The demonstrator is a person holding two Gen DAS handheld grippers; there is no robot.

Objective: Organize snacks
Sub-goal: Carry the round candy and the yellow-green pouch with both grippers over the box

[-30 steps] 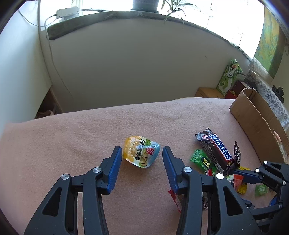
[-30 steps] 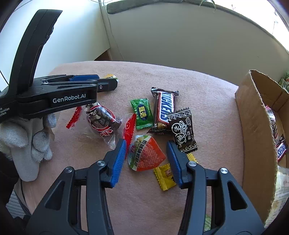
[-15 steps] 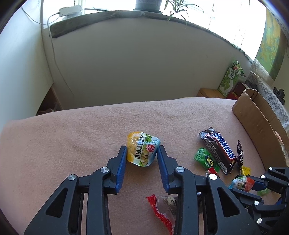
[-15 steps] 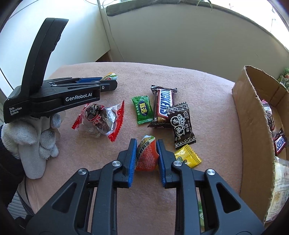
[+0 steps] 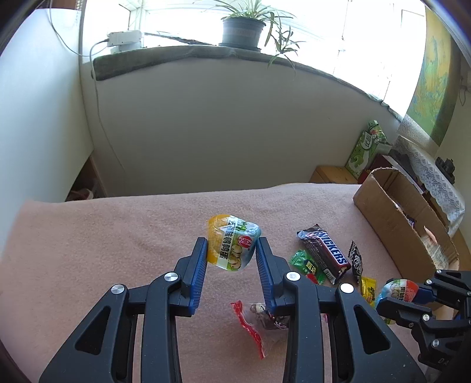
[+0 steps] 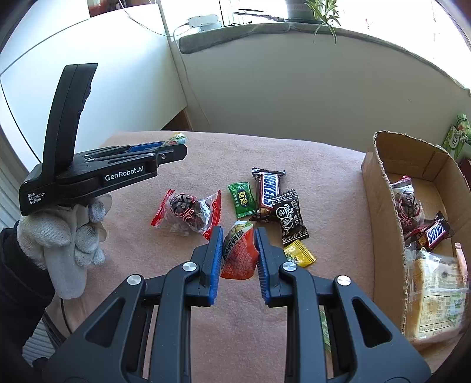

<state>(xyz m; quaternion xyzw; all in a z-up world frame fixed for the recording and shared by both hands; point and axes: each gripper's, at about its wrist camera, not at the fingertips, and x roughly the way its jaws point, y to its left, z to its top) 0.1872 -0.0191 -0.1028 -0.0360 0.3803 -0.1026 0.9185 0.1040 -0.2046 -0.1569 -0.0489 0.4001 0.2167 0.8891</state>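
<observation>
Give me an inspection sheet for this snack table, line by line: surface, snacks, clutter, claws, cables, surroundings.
Surface: pink blanket, no bare table seen.
Job's things: Snickers, green candy, black candy, yellow candy, red-ended pack loose; box partly filled.
Clutter: nothing seen.
Claws: left claw shut on egg pack; right claw shut on orange pack; both packs lifted.
Cables: white cable down the wall.
Surroundings: potted plant on sill.

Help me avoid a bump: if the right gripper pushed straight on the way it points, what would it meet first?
Probably the black candy wrapper and Snickers bar lying just beyond the orange packet that the right gripper holds; depth is unclear.
</observation>
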